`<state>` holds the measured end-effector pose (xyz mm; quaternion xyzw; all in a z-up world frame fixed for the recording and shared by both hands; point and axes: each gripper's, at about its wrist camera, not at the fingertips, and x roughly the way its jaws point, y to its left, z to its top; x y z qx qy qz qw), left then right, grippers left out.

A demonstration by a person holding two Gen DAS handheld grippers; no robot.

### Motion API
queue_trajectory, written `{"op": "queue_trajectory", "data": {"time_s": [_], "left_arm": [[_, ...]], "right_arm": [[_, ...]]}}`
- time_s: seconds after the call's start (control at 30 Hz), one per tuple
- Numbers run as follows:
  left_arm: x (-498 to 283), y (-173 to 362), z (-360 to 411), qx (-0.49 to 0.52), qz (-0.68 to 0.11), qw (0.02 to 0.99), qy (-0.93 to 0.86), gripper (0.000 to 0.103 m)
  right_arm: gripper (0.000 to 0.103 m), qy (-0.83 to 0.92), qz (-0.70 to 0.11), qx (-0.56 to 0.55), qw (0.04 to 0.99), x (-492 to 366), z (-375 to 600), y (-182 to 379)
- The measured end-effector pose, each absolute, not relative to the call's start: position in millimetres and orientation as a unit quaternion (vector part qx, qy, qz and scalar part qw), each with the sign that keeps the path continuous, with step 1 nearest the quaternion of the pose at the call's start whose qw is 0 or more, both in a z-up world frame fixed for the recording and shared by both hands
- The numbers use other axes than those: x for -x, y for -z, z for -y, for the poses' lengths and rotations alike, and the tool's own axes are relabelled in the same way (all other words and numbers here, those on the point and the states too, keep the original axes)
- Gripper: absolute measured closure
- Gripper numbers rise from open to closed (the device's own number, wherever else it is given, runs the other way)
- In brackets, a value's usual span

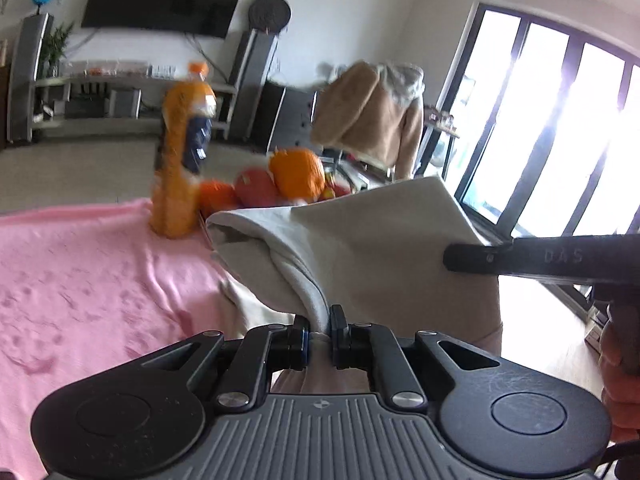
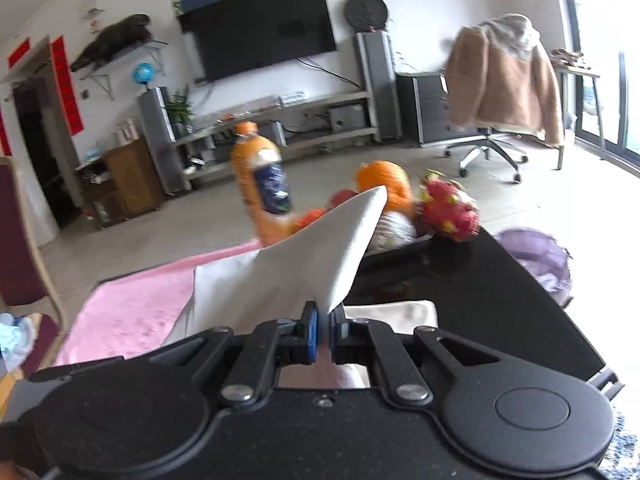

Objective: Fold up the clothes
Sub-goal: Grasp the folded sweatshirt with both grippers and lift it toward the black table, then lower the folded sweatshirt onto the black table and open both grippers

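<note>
Left wrist view: we pinch the white garment (image 1: 360, 232), lifted over the pink-covered surface (image 1: 88, 280), at 12 o'clock in both clamped grippers, left gripper (image 1: 319, 336) and right gripper (image 2: 325, 334); soft, light, floppy, so we judge edges best

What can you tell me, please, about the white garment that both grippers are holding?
The white garment is a plain off-white piece of soft, matte fabric, with no print visible. It is lifted above the pink blanket. The left gripper is shut on a thick hemmed edge, the right gripper on a thinner fold. Between them it hangs in loose folds, one corner rising to a point. What kind of garment it is cannot be told.
</note>
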<state>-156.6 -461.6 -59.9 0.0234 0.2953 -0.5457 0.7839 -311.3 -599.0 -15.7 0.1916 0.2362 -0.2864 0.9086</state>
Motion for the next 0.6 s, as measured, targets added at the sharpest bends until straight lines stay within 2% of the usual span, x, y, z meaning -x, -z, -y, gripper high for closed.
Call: {"op": "queue_trajectory", "data": {"time_s": [0.23,0.27,0.33,0.4,0.43,0.47,0.5,0.53,0.6], "left_arm": [[140.4,95.0,510.4,-0.044,-0.298,0.799,0.521,0.094],[134.0,101.9,519.3,-0.045,-0.303,0.8,0.516,0.093],[119.2,119.0,536.1,-0.051,-0.33,0.803,0.494,0.083],[102.4,139.5,551.1,-0.08,-0.371,0.81,0.447,0.083],[94.5,141.9,548.1,-0.08,-0.387,0.81,0.433,0.085],[86.5,143.8,544.3,-0.079,-0.403,0.81,0.419,0.085],[82.2,141.5,535.7,-0.066,-0.401,0.809,0.425,0.076],[80.8,136.7,525.1,-0.057,-0.389,0.812,0.431,0.075],[82.9,127.4,512.5,-0.068,-0.363,0.818,0.44,0.081]], "right_arm": [[0.097,0.278,-0.24,-0.196,0.909,302.7,643.2,51.4],[0.097,0.279,-0.239,-0.196,0.909,300.5,648.2,57.4],[0.097,0.283,-0.242,-0.208,0.904,293.4,662.5,72.4],[0.09,0.302,-0.257,-0.201,0.896,279.0,681.6,96.0],[0.079,0.321,-0.276,-0.198,0.884,272.2,691.6,107.9],[0.074,0.344,-0.296,-0.202,0.868,266.7,700.7,118.1],[0.074,0.357,-0.305,-0.213,0.857,267.4,706.8,124.6],[0.073,0.356,-0.299,-0.227,0.856,273.2,708.0,126.1],[0.068,0.344,-0.286,-0.244,0.86,290.5,705.5,125.7]]}}
